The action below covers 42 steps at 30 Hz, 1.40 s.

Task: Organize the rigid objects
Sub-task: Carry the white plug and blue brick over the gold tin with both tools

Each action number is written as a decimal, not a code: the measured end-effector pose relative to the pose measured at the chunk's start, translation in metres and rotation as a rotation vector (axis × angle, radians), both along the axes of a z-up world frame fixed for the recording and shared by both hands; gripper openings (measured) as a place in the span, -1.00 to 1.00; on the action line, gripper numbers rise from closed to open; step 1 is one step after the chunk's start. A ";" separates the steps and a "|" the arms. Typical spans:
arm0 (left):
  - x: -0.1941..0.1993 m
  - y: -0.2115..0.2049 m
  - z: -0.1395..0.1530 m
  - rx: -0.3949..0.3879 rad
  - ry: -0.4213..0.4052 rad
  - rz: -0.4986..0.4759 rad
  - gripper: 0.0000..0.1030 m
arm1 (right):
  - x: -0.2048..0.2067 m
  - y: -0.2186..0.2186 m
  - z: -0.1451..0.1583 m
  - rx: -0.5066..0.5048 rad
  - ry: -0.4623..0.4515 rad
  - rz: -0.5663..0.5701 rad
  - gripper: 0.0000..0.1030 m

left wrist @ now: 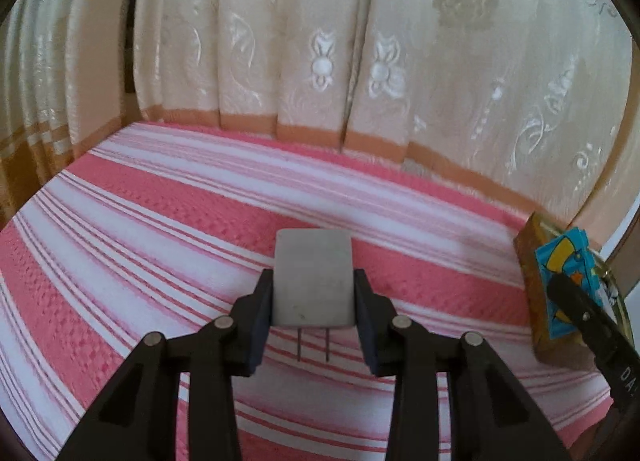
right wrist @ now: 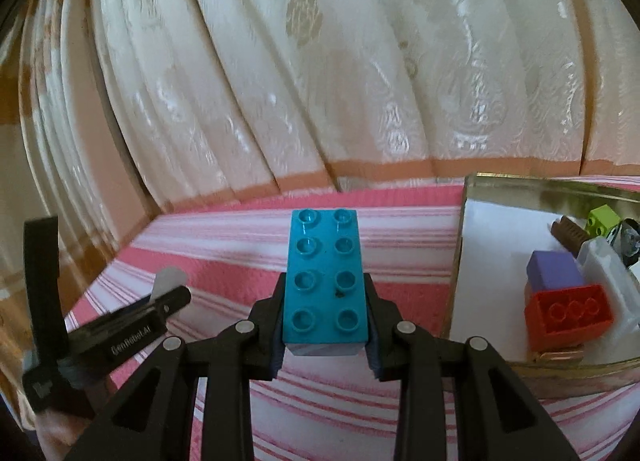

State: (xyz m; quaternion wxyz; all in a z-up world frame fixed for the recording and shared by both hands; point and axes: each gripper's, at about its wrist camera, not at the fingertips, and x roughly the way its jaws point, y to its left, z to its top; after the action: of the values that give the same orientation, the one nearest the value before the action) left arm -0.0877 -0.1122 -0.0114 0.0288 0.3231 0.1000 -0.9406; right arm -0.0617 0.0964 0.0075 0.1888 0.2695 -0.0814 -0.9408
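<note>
Left gripper: jaws pinch a white plug by its two side faces, prongs toward the camera, long axis along the fingers. It is held clear above the striped cloth.

Right gripper: jaws pinch a teal brick, studs up, long axis along the fingers, far end well past the tips.

Key relation: the tin lies just right of the right gripper, its near wall beside the brick; the right hand is the nearer one. In the left view the tin sits far right, beyond the right gripper.

Tin contents crowd its right side: red brick, purple block, green brick. Its left floor looks bare, so room for a drop there. The brick probably must clear the wall first. Curtain closes off the far edge.
</note>
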 end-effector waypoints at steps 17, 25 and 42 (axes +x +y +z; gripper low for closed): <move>0.030 0.036 0.020 -0.113 0.169 0.073 -0.29 | 0.004 0.016 0.006 0.002 0.015 -0.022 -0.33; 0.032 0.038 0.021 -0.114 0.176 0.052 -0.29 | 0.005 0.034 0.012 -0.114 0.005 0.008 -0.33; 0.035 0.047 0.022 -0.070 0.187 0.059 -0.29 | 0.024 0.046 0.030 -0.106 0.095 -0.008 -0.34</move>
State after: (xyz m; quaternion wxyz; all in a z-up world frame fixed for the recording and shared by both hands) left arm -0.0529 -0.0649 0.0110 0.0582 0.2297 0.0787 -0.9683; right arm -0.0378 0.1419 0.0375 0.2028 0.2136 -0.1231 -0.9477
